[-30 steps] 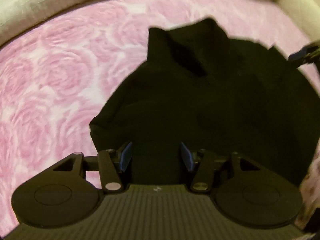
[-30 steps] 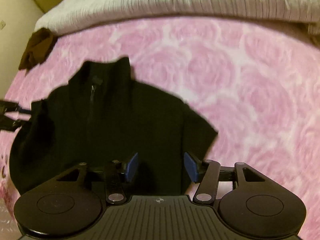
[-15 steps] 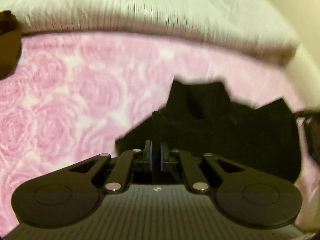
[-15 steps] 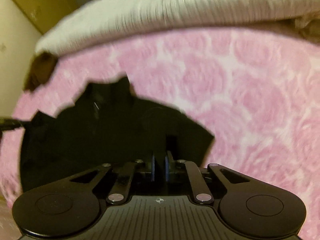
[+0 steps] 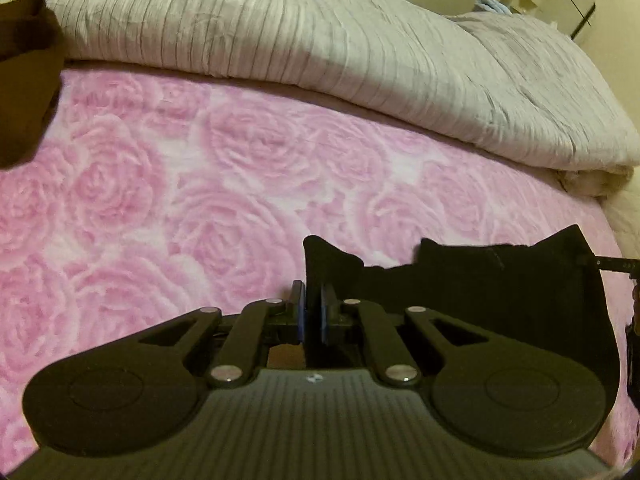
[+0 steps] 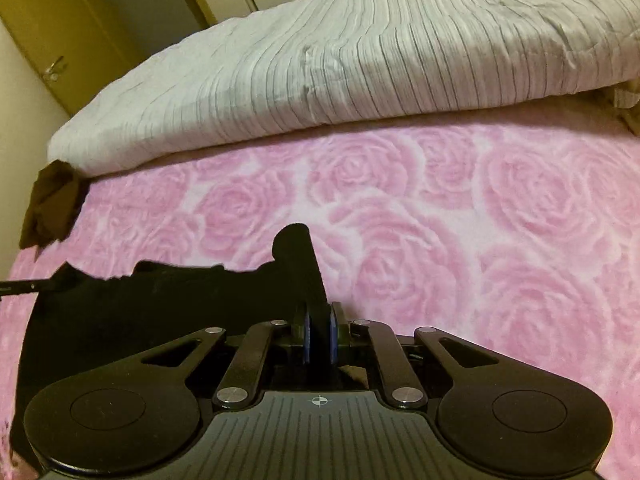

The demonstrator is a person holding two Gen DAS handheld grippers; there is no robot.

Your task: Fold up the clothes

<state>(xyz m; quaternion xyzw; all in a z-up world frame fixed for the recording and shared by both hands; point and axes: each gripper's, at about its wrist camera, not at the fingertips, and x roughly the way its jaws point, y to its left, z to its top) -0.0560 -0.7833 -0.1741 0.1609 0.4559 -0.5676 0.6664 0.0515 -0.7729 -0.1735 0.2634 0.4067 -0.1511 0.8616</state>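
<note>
Both grippers are clamped on the black garment [image 5: 500,300] here: the left gripper [image 5: 313,312] pinches its left edge and the right gripper [image 6: 319,334] its right edge. It hangs stretched between them over the near part of the bed's pink rose blanket [image 6: 440,220]. A rumpled grey duvet [image 5: 320,40] sits at the far side, and a brown cloth [image 6: 54,208] lies far left.

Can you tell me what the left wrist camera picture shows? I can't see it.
The left gripper is shut on a black garment, lifting its edge above a pink rose-patterned blanket. A rumpled white duvet lies behind.
</note>
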